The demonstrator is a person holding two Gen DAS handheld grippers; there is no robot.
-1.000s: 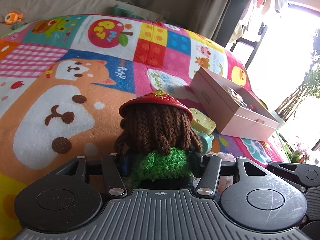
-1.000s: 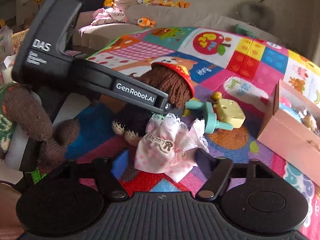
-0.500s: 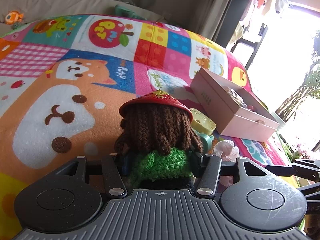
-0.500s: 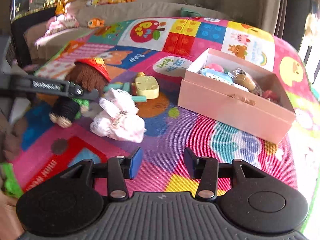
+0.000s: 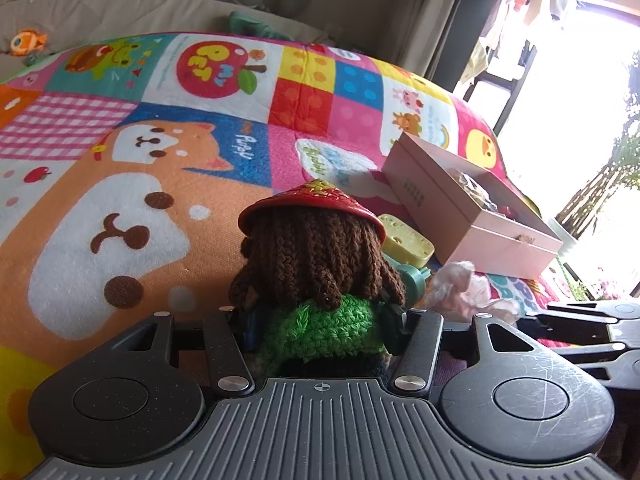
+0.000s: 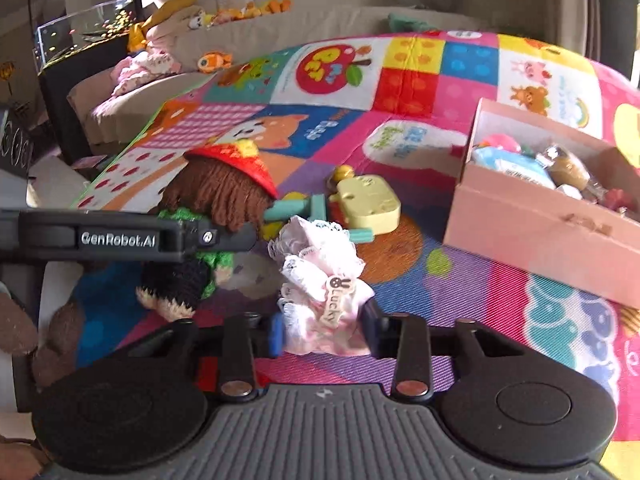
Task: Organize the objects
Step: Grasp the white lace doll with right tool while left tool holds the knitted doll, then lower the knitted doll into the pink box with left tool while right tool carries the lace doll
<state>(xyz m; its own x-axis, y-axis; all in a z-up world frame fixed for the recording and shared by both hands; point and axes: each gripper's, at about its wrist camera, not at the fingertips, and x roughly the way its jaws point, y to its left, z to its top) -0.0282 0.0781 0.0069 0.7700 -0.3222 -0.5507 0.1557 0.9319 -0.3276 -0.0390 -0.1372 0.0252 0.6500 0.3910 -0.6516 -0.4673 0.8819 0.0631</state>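
My left gripper [image 5: 320, 320] is shut on a crochet doll [image 5: 316, 264] with brown hair, a red hat and a green top; it also shows in the right wrist view [image 6: 216, 208]. My right gripper [image 6: 324, 330] has its jaws around the base of a pink-and-white lace dress [image 6: 324, 280] with a "Lucky" tag; the dress also shows in the left wrist view [image 5: 464, 288]. A pink open box [image 6: 552, 216] with several small toys inside stands on the mat to the right, also in the left wrist view [image 5: 472, 208].
A yellow toy [image 6: 368, 204] and a teal piece [image 6: 304, 208] lie on the colourful play mat [image 5: 120, 184] between the doll and the box. A sofa with plush toys [image 6: 208, 28] stands behind the mat. A bright window [image 5: 600, 100] is at the right.
My right gripper moved back in from the raised, pulled-back position and closed around the lace dress. The left gripper with the doll stayed still.
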